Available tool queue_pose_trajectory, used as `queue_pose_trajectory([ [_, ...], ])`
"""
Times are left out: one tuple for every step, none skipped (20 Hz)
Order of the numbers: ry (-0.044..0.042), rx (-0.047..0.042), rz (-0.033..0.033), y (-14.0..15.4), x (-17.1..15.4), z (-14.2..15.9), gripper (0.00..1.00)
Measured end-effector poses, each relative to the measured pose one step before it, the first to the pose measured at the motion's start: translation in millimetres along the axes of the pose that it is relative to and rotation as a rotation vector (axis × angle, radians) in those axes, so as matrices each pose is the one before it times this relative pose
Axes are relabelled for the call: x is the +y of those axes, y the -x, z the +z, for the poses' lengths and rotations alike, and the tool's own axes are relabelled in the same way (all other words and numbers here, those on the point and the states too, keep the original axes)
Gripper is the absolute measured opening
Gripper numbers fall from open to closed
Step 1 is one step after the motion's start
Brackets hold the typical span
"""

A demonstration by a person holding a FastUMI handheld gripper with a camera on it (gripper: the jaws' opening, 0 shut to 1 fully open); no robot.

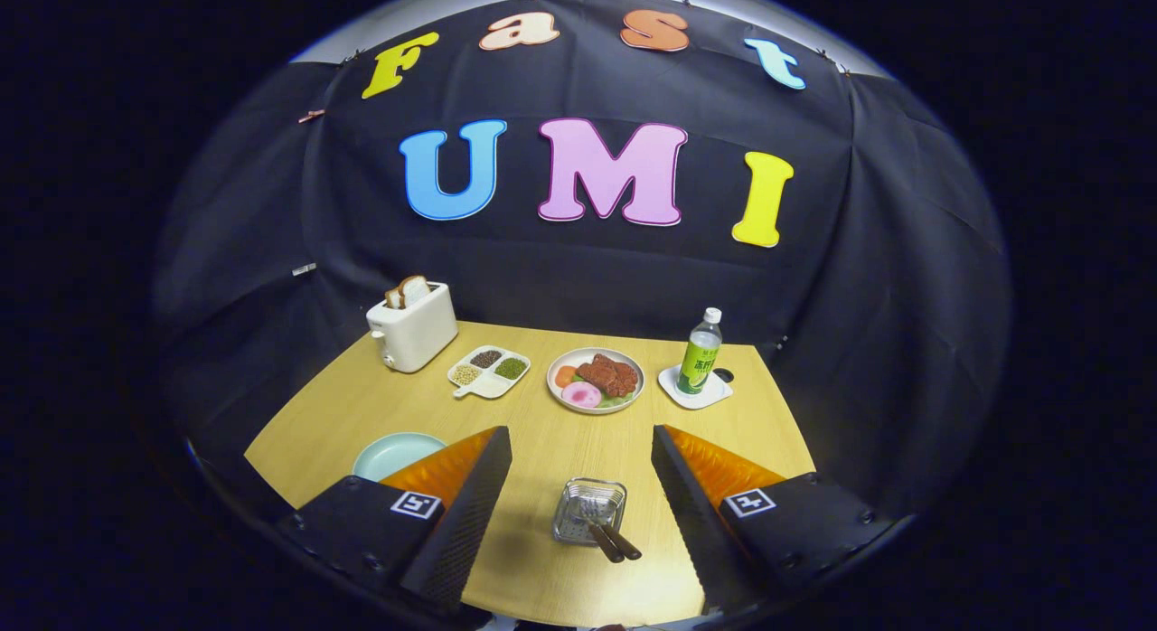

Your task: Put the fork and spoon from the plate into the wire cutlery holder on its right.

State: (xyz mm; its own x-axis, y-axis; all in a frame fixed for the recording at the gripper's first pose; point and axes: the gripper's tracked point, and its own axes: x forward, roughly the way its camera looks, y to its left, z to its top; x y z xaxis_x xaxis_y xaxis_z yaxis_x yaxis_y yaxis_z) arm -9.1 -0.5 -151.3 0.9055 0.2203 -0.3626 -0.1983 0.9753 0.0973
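The gripper [578, 486] hangs with its fingers wide apart and empty. Between them at lower centre, the wire cutlery holder [589, 511] already holds two brown-handled utensils [612, 541], seemingly the fork and spoon. The pale plate [389, 450] at lower left looks bare; the task seems done, so only backing away remains. Food sits farther up the wooden table [542, 414].

Hand-held gripper [578, 486]: two wedge-shaped fingers [470, 513], black textured inner faces, translucent orange ribbed tops. Each sits on a matte black block with small dark screws and a square black-and-white marker tag [415, 503]. Fingers spread wide, nothing between them gripped.
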Motion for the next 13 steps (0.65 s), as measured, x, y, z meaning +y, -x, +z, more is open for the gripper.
queue_pose_trajectory([
  [0.00136,-0.00007,0.00415,-0.03,-1.28,0.44,0.97],
  [0.00258,-0.00508,0.00281,-0.29,-1.54,0.85,0.98],
  [0.00361,-0.00161,0.00083,0.43,-2.29,0.29,0.97],
  [-0.00019,-0.00373,0.00213,0.46,-1.87,1.11,0.97],
  [-0.00126,-0.00431,0.00493,0.18,-0.71,0.46,0.97],
  [-0.00143,-0.00331,0.00280,1.44,-1.63,0.32,0.97],
  [-0.00050,-0.00339,0.00755,0.63,-0.66,1.20,0.98],
  [0.00320,-0.00356,0.00638,0.55,-1.03,0.53,0.97],
  [0.00562,0.00065,0.00545,0.88,-1.23,-0.78,0.97],
  [0.00559,-0.00029,0.00544,0.70,-1.46,0.70,0.97],
  [0.00428,-0.00484,0.00435,1.46,-1.50,0.97,0.97],
  [0.00338,-0.00373,0.00359,-0.05,-1.39,0.64,0.97],
  [0.00145,-0.00408,0.00435,-0.68,-1.38,-0.07,0.97],
])
